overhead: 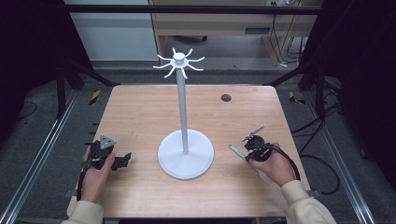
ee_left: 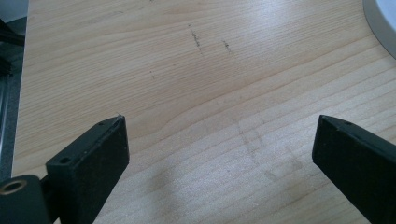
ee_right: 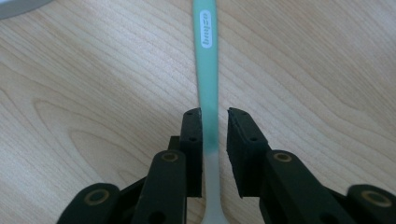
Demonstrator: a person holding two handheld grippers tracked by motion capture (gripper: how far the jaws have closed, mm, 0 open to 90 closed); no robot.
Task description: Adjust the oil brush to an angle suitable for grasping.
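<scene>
Right hand-held gripper [ee_right: 215, 114] right of white stand [overhead: 185, 154]: jaws slightly parted, green toothbrush [ee_right: 206, 56] between, left pad touching, gap on right. Left hand-held gripper [ee_left: 219, 140] left of stand, open over bare desk [overhead: 140, 112].

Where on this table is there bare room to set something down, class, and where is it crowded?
Free: the far corners either side of the pole, and the near edge of the table below the round base. Crowded: the middle strip, where the left gripper and right gripper with the toothbrush flank the base.
</scene>
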